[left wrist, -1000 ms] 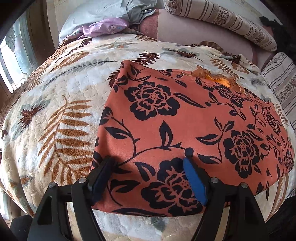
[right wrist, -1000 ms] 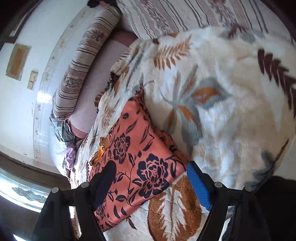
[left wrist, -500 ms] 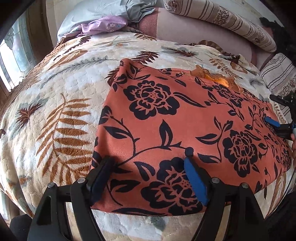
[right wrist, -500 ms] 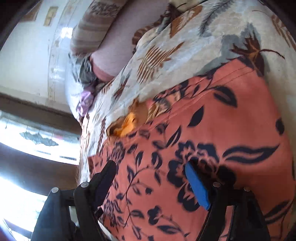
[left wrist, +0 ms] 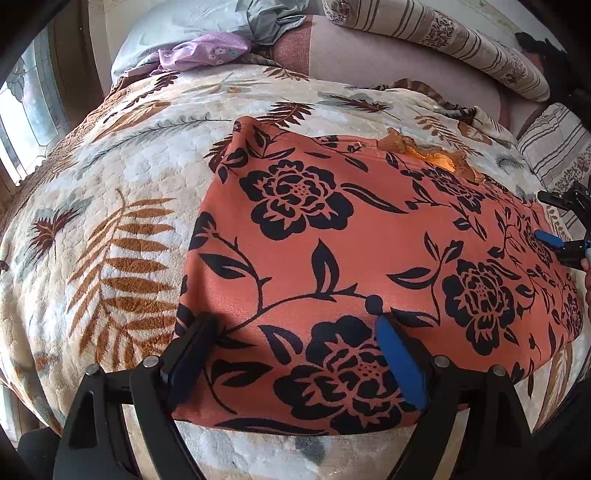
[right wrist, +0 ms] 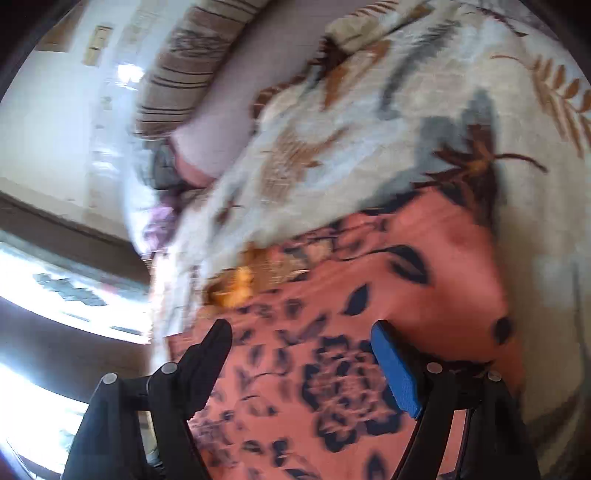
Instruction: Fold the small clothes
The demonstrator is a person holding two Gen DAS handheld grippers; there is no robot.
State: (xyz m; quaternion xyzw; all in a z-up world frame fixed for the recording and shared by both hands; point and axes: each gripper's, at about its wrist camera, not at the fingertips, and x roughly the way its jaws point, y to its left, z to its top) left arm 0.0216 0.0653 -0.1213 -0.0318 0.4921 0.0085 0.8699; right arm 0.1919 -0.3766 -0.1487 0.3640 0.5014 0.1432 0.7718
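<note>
The orange flowered garment (left wrist: 369, 258) is lying flat mid-frame on the blanket (left wrist: 110, 221). The left gripper (left wrist: 295, 354) is opening wider, empty; the right gripper (right wrist: 299, 354), newly arrived at right, is narrowing above the cloth, gripping nothing, readying a fold.

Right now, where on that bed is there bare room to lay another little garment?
Left of the orange flowered cloth, the leaf-print blanket lies bare toward the window side. A bare strip also runs beyond the cloth, before the striped bolster. The head end is crowded with lilac clothing.
</note>
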